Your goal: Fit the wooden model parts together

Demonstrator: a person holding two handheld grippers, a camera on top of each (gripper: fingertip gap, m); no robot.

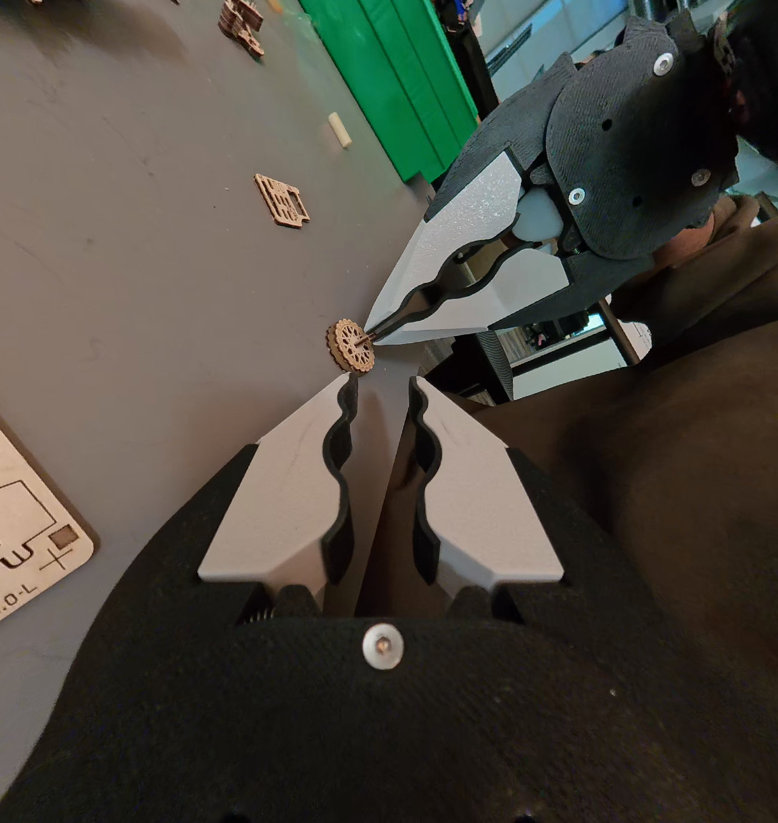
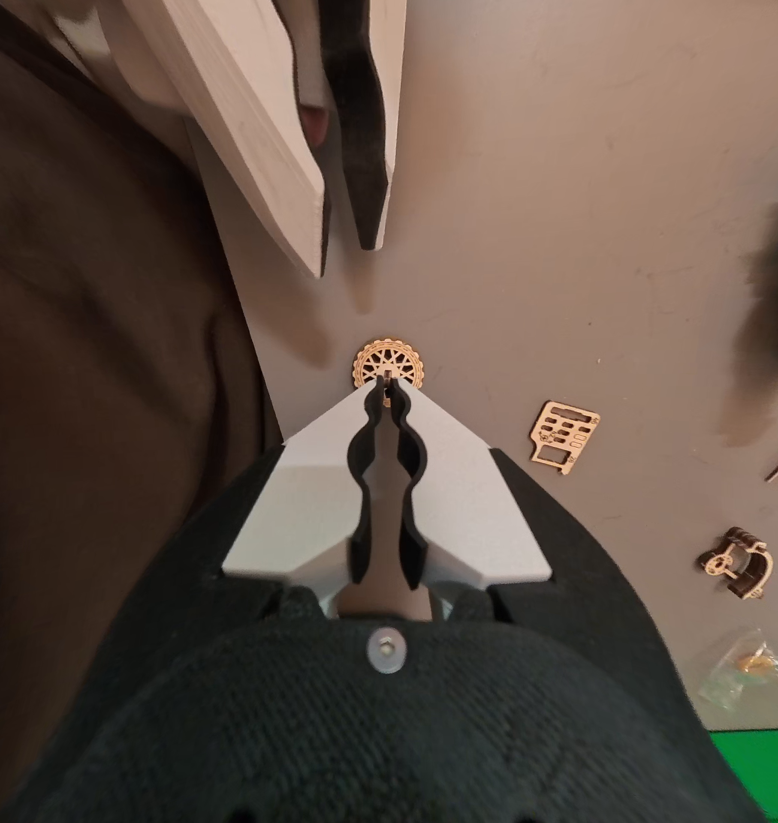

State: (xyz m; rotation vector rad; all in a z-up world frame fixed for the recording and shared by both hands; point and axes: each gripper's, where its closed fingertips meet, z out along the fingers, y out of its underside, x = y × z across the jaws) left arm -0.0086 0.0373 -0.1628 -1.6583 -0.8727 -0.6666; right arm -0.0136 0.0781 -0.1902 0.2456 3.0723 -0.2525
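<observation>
A small round wooden wheel (image 1: 349, 350) with a spoked pattern and a toothed rim has a short peg in its hub. My right gripper (image 2: 387, 388) is shut on that peg and holds the wheel (image 2: 387, 361) over the grey table (image 1: 111, 267). In the left wrist view it (image 1: 370, 339) reaches in from the upper right. My left gripper (image 1: 382, 378) is open and empty, with its fingertips just below the wheel. It also shows at the top of the right wrist view (image 2: 343, 258). Whether the wheel touches the table is unclear.
A flat wooden panel with cut-outs (image 1: 282, 202) (image 2: 565, 436) lies on the table. A small wooden sub-assembly (image 2: 735, 561), a clear plastic bag (image 2: 743, 677), a wooden stack (image 1: 240, 22), a white peg (image 1: 339, 129), a white card (image 1: 17, 534) and a green block (image 1: 391, 80) are around. A person's dark clothing (image 2: 88, 311) is beside the table. The left tips stand about 11 cm off the white card (image 1: 17, 534).
</observation>
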